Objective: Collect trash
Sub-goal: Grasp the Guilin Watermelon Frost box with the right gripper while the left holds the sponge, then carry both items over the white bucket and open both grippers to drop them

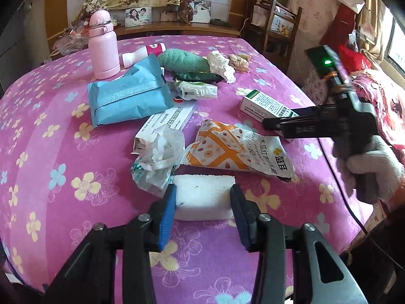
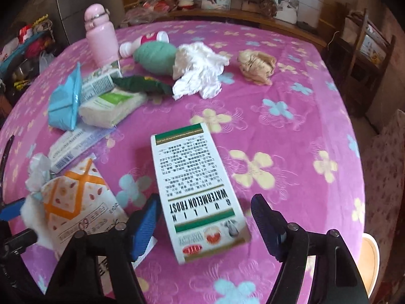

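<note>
On the pink flowered tabletop (image 1: 63,131), the left gripper (image 1: 202,197) has its jaws closed on a white foam block (image 1: 202,192), near the crumpled wrappers (image 1: 159,157). Further right, the right gripper (image 2: 205,215) stands open, its jaws either side of a green-and-white box (image 2: 197,190), not pressing it.

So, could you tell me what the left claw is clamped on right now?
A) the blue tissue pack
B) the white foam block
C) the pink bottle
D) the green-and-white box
B: in the left wrist view both pads of the left claw press the sides of the white foam block, while the box lies between the right claw's open jaws instead.
</note>
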Available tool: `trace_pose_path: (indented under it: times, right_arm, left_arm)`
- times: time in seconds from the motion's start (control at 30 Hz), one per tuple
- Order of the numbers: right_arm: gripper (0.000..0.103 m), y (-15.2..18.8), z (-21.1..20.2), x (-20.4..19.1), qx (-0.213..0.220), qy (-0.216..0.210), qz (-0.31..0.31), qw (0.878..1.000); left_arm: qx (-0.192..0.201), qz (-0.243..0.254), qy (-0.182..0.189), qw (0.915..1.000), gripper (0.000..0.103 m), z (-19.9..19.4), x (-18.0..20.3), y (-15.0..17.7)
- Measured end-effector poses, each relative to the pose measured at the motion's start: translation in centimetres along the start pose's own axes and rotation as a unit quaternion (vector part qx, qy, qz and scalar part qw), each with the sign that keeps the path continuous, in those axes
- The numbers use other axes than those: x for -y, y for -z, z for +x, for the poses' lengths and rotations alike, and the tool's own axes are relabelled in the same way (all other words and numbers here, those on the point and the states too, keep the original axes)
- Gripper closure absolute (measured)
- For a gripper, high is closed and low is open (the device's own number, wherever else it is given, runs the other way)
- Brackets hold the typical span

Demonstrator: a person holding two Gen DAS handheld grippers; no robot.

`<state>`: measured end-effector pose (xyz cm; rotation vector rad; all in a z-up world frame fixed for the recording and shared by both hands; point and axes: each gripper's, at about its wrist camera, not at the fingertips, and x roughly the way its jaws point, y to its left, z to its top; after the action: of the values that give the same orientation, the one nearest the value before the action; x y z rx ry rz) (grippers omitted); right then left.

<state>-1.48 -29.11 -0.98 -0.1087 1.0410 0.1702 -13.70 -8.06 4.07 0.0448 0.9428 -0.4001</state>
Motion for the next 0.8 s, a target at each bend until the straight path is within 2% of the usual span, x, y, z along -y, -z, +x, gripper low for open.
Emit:
trace_pose_path:
  times: [0.07,0.1,0.17,0.33,0.57,0.67,0.8]
  right_arm:
    - [0.027,0.1,-0.1,0.1,0.014,0.008,0.008,1.000]
    - [0.034,0.2,-0.4,0.3,0.023,0.009,0.018,1.000]
    - [0.035,0.7,-1.4,0.9,0.038,-0.011,0.039,0.998]
    - [0.036,2.6,-4.7,2.5,0.061,-0.002,0.060,0.996]
    - [0.037,7.1,-8.9,6.7,0.073,0.024,0.107,0.991]
    - [0.038,9.4,-10.3,8.8,0.073,0.051,0.122,0.989]
    - [0.038,12.1,-12.5,12.8,0.078,0.078,0.171,0.979]
  left_arm:
    - [-0.001,-0.004,0.009,0.9999,0.063,-0.4,0.0,-0.1]
    - [-0.001,-0.004,0.012,0.9999,0.063,-0.6,0.0,-0.1]
    - [0.005,0.006,0.021,0.9997,0.064,-1.5,0.6,-0.4]
    - [0.020,0.032,0.046,0.9982,0.064,-3.1,3.3,-1.4]
    - [0.026,0.088,0.087,0.9920,0.064,-2.5,10.5,-3.3]
    - [0.025,0.108,0.104,0.9884,0.064,-1.8,14.0,-4.3]
    - [0.021,0.130,0.130,0.9827,0.064,-0.4,18.8,-5.7]
